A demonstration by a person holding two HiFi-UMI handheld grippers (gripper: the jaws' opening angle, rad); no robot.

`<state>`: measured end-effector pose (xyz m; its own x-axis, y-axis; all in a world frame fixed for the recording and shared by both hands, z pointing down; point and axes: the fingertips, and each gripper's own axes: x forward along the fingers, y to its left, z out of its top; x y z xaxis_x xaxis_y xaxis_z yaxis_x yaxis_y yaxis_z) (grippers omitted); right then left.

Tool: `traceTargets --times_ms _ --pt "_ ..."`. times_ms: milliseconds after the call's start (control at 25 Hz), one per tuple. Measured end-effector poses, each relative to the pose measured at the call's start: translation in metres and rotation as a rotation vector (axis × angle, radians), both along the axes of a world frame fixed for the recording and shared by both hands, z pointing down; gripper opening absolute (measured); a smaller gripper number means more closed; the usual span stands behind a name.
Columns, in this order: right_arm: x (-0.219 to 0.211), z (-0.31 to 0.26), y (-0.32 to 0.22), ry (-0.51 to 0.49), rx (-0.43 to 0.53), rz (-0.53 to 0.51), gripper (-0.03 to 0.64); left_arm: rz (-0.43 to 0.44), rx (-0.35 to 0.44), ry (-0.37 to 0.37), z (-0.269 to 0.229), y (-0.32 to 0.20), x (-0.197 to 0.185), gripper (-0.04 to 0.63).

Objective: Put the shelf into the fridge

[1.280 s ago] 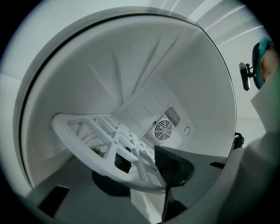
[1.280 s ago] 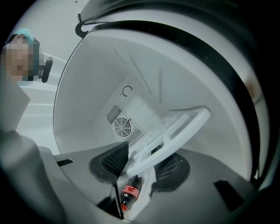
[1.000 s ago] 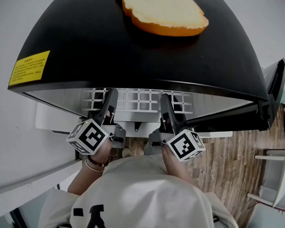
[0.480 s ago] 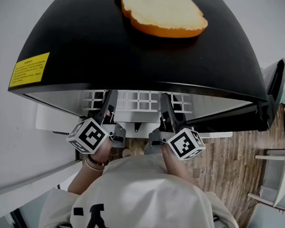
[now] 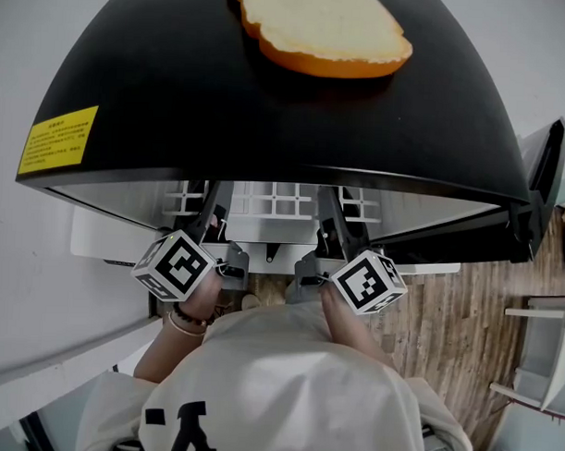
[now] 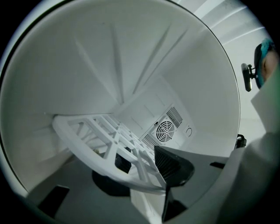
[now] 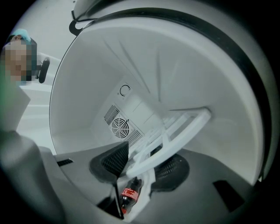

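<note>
Left gripper (image 6: 144, 168) and right gripper (image 7: 142, 165) are each clamped on the front rail of the white plastic grid shelf (image 7: 174, 141), spaced apart along it. Shelf is held partly inside the white cavity of the black round-topped fridge (image 5: 268, 108), reaching toward the round fan grille (image 6: 165, 130) on the back wall. Small red-labelled cola bottle (image 7: 127, 194) is seen below the shelf's front edge. Bread slice (image 5: 326, 27) is seen at the fridge top's far edge.

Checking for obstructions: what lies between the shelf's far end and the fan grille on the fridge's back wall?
Nothing: between the shelf and the fan grille only the bare white back wall shows, in both gripper views.
</note>
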<state>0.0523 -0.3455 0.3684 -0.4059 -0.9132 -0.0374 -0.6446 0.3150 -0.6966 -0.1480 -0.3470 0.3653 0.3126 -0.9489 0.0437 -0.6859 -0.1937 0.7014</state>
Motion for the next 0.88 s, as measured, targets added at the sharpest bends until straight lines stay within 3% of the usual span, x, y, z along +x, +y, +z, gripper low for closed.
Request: traceTargets --times_ms 880 --pt "-0.001 -0.0018 -0.0099 -0.008 0.001 0.004 0.172 0.01 -0.004 0.013 -0.0003 -0.0087 0.0011 0.172"
